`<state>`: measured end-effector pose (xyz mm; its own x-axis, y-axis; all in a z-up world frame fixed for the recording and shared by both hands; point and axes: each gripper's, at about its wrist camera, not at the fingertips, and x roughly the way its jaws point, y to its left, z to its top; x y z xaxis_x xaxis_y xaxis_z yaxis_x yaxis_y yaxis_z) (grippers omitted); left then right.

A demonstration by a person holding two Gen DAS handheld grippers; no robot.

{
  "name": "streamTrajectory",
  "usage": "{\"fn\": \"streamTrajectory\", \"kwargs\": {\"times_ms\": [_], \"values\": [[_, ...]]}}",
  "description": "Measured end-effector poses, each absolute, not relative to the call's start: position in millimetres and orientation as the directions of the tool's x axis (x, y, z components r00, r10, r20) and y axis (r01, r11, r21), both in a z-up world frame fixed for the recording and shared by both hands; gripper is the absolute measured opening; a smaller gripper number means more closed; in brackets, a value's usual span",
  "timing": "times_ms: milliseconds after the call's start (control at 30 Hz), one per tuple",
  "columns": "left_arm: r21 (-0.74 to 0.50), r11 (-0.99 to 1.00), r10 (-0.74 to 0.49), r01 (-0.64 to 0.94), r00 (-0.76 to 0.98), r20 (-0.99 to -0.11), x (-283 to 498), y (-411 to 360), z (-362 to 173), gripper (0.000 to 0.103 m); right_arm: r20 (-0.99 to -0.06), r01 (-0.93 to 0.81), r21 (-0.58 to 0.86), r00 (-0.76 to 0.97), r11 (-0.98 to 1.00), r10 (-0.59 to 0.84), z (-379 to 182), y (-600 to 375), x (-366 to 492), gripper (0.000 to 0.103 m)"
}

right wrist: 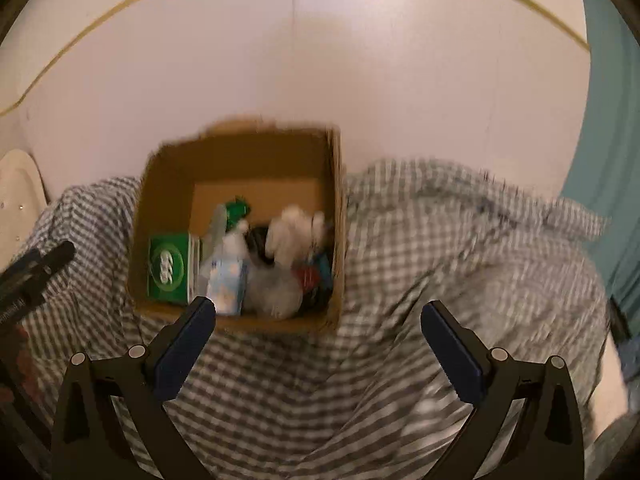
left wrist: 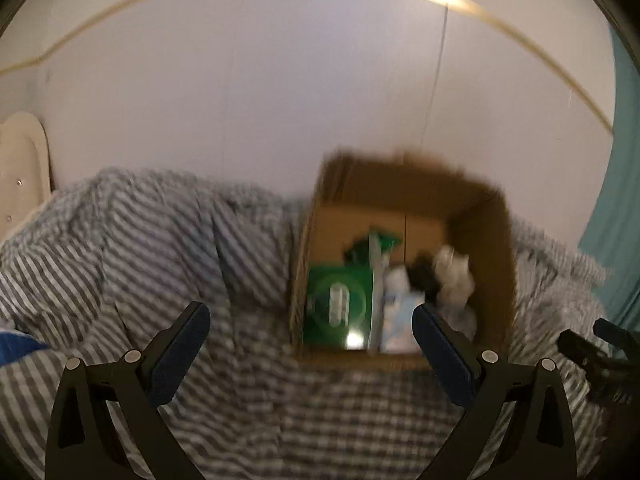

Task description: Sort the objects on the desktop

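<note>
An open brown cardboard box (left wrist: pixel 404 184) (right wrist: pixel 240 148) sits on a grey-and-white checked cloth. Inside lie a green packet (left wrist: pixel 338 308) (right wrist: pixel 168 268), a pale blue-and-white pack (left wrist: pixel 400 320) (right wrist: pixel 226 280), crumpled white stuff (left wrist: pixel 454 276) (right wrist: pixel 292 232), something black (left wrist: pixel 424 274) (right wrist: pixel 260 240) and a red-and-teal item (right wrist: pixel 314 274). My left gripper (left wrist: pixel 310 318) stands open just before the box's near left corner, nothing between its fingers. My right gripper (right wrist: pixel 318 316) is also open and empty, in front of the box's near right corner. Both views are blurred.
The checked cloth (left wrist: pixel 140 248) (right wrist: pixel 460 248) is rumpled and covers the whole surface around the box. A pale wall rises behind. A teal curtain (left wrist: pixel 616 216) (right wrist: pixel 608 160) hangs at the right. A cream headboard-like panel (left wrist: pixel 20 168) stands at the left.
</note>
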<state>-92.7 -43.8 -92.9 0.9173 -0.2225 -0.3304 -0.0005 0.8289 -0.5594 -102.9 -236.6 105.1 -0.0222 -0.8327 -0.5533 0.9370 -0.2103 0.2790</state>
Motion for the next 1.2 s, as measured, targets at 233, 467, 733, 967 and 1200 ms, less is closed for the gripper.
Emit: {"fn": "streamTrajectory", "kwargs": {"times_ms": [233,467,733,967,1200], "values": [[-0.510,0.860,-0.178,0.003,0.939,-0.295,-86.5,-52.2,-82.3,0.103,-0.561,0.954,0.239,-0.017,-0.182,-0.828,95.8,-258.4,-88.6,0.102],[-0.511,0.860,-0.193,-0.007,0.921,-0.338,-74.0,-67.6,-95.5,0.103,-0.555,0.946,0.245,-0.041,-0.210,-0.831,90.7,-258.7,-91.1,0.102],[-0.501,0.866,-0.185,0.001,0.930,-0.317,-78.6,-75.8,-93.9,0.103,-0.563,0.946,0.238,-0.050,-0.220,-0.825,85.1,-259.3,-87.2,0.102],[-0.518,0.855,-0.186,-0.007,0.929,-0.319,-78.1,-76.1,-95.6,0.103,-0.557,0.946,0.243,-0.046,-0.215,-0.829,84.5,-258.8,-86.3,0.102],[-0.515,0.857,-0.190,0.002,0.931,-0.312,-77.8,-80.8,-95.6,0.103,-0.553,0.948,0.238,-0.047,-0.212,-0.832,83.6,-259.3,-83.4,0.102]]}}
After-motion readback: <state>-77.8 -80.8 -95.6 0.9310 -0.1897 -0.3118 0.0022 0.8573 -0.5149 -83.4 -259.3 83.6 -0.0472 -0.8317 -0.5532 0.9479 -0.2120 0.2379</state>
